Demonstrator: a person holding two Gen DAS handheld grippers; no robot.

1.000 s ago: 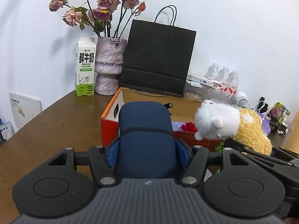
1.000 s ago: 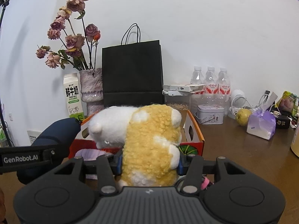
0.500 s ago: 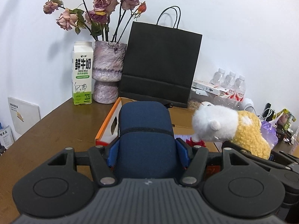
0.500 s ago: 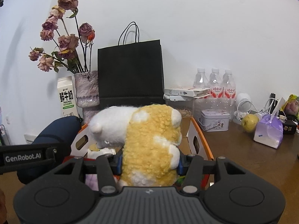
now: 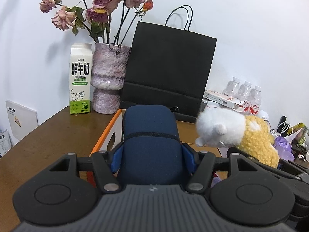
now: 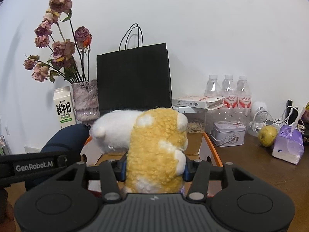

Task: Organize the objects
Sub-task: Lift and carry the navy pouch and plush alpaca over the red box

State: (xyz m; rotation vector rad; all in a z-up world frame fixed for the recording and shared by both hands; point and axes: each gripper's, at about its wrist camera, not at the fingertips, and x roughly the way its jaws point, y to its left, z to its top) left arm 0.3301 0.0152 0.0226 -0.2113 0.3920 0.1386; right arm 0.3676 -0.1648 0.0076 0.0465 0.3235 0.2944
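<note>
An open orange-and-white cardboard box (image 5: 108, 133) is seen on the brown wooden counter (image 5: 48, 135), below and just ahead of both grippers. A dark blue zipped fabric case (image 5: 150, 143) is clamped in the left gripper (image 5: 151, 154) above the box. To its right, a fluffy yellow-and-white plush toy (image 6: 154, 150) is gripped by the right gripper (image 6: 154, 169), held over the box.

Two things held above the open box

A navy zipped pouch (image 5: 150, 141) stands upright beside a white-and-yellow plush toy (image 6: 156, 147), both over the orange-edged cardboard box (image 6: 207, 145).
</note>
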